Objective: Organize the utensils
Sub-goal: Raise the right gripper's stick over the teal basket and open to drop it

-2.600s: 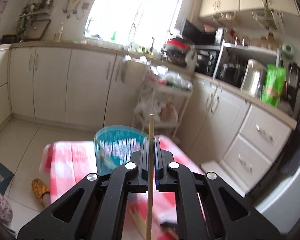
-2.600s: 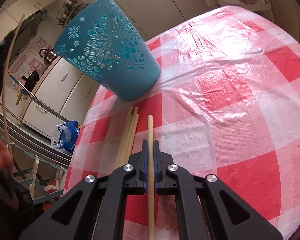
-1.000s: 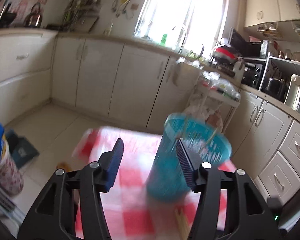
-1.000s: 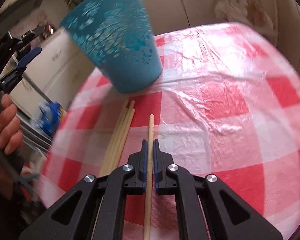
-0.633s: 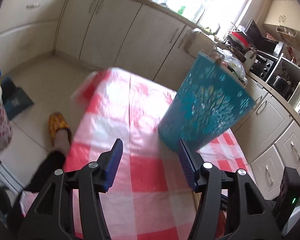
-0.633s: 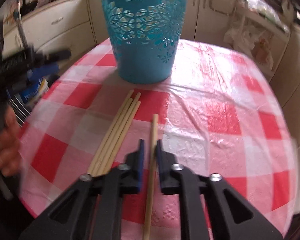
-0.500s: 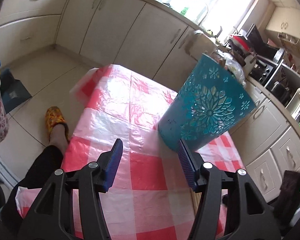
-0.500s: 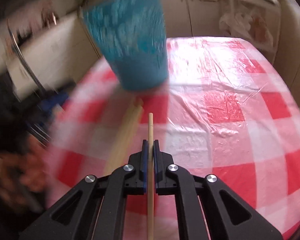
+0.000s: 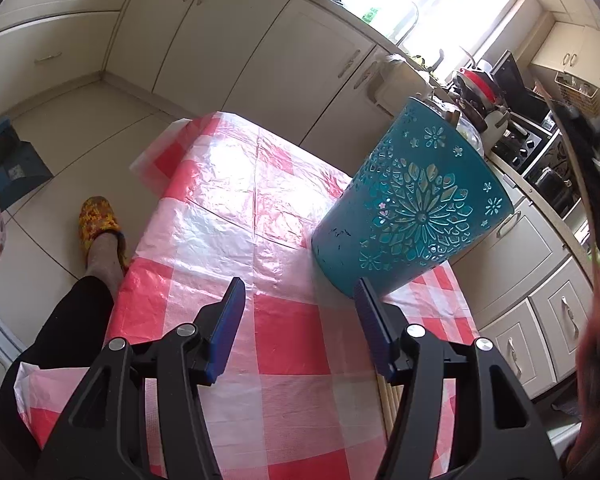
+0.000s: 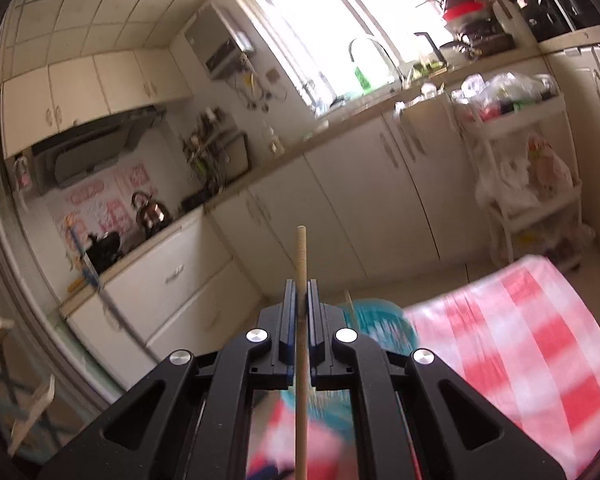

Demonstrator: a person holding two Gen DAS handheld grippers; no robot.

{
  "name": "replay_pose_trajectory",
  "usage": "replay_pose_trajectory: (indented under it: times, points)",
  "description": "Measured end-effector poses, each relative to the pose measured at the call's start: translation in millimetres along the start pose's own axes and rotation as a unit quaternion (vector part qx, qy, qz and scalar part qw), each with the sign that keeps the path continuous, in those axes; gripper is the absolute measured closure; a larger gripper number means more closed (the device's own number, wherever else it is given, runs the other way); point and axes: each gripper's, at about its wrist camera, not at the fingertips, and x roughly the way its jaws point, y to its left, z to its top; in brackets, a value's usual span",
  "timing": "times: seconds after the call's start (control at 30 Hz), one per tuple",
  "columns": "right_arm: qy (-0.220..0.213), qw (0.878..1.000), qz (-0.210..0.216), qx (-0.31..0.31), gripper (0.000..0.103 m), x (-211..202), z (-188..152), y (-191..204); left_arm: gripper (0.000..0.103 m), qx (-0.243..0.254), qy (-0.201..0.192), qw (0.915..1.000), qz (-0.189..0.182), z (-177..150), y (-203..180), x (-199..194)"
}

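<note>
right wrist view: the right gripper (image 10: 299, 312) is clamped on one wooden chopstick (image 10: 301, 264), which runs up through the closed fingers and stands clear of the table, tip pointing toward the kitchen cabinets. below and just behind the fingers sits the teal perforated cup (image 10: 384, 320), blurred, with the tip of another stick (image 10: 349, 300) rising at its rim; whether that stick stands inside the cup cannot be told for certain.

left wrist view: the left gripper (image 9: 300, 320) is spread wide and holds nothing. it hovers over the red-and-white checked tablecloth (image 9: 228, 208), with the same cup (image 9: 412, 208) upright just beyond its right finger. a bundle of loose chopsticks (image 9: 389, 400) lies on the cloth beside that finger, mostly hidden by the gripper body.

step in hand, as judged: carrying a picked chopstick to the cup. the next move calls for bringing the stick over the cup mouth, lowering the lower end inside the rim, then releasing. the free left gripper appears placed to go for the loose sticks.

count: one cup; one chopstick held; one possible stick at the cup rim; loose sticks on the cloth, at least two or three edges showing, exact number not readable. two grippers, one loaded, one empty.
</note>
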Motion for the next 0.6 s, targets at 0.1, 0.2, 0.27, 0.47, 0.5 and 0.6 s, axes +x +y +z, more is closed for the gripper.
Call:
replay_pose_trajectory:
  times: [0.1,0.2,0.27,0.47,0.5,0.6]
  points:
    - [-0.021,1.0,-0.017,-0.009,0.097,21.7,15.1,4.3,0.049,-0.001,0.0,1.0,-0.005,0.0,0.0,0.1]
    - [-0.027,0.999,-0.038,-0.017,0.097,42.0,20.7,2.6,0.049,-0.001,-0.001,1.0,-0.009,-0.2,0.4,-0.1]
    - [-0.025,0.998,-0.054,-0.021,0.097,53.2,21.3,-0.7,0.049,-0.002,-0.002,0.9999,-0.011,-0.1,0.7,-0.5]
    - [0.005,0.996,-0.085,-0.034,0.097,80.5,22.1,-8.9,0.049,-0.005,-0.001,0.9998,-0.019,0.0,2.8,0.0]
    - [0.013,0.995,-0.088,-0.035,0.097,83.9,21.1,-10.5,0.049,-0.005,-0.001,0.9998,-0.019,0.2,2.9,0.1]
    - [0.033,0.995,-0.088,-0.041,0.097,89.6,21.1,-10.9,0.049,-0.005,0.0,0.9998,-0.019,0.1,3.0,0.2]
